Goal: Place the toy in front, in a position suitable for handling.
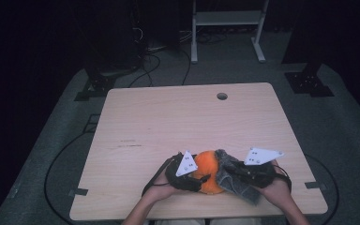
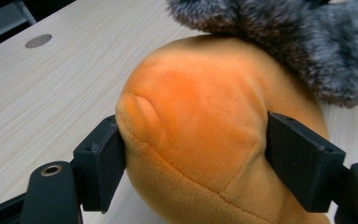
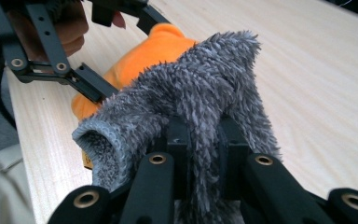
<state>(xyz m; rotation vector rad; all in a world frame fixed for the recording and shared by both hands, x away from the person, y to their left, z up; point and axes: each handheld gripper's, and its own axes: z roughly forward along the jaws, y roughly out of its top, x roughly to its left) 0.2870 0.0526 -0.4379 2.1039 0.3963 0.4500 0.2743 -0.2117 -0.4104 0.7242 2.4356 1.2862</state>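
Left gripper (image 2: 193,156): fingers (image 2: 100,163) spread wide around the orange plush toy (image 2: 205,135), one pad pressing into each flank; the plush dents slightly at the left pad. In the high view this gripper (image 1: 201,180) sits at the near edge of the bench, held by the person's left hand (image 1: 161,187), grey three-cornered plate on top.

Right gripper (image 3: 204,154): fingers (image 3: 177,140) drawn close, pinching a fold of the grey fuzzy sock (image 3: 191,93) between them. The sock's ribbed open cuff hangs to the left of the fingers in the right gripper view. In the high view this gripper (image 1: 236,171) is held by the right hand (image 1: 276,185), just right of the toy.

Orange plush toy (image 1: 208,168): rounded, stitched seams, resting on the bench near the person's edge, between the two grippers.

Grey fuzzy sock (image 1: 232,180): draped against the right side and top of the toy, touching it; its lower end trails on the bench toward the near edge.

Bench (image 1: 178,117): pale wood-grain top, round cable hole (image 1: 221,96) near the far edge, well apart from the work.

Surroundings: grey carpet (image 1: 347,126), black cables (image 1: 56,164) on the floor, a white frame (image 1: 227,28) beyond the bench.
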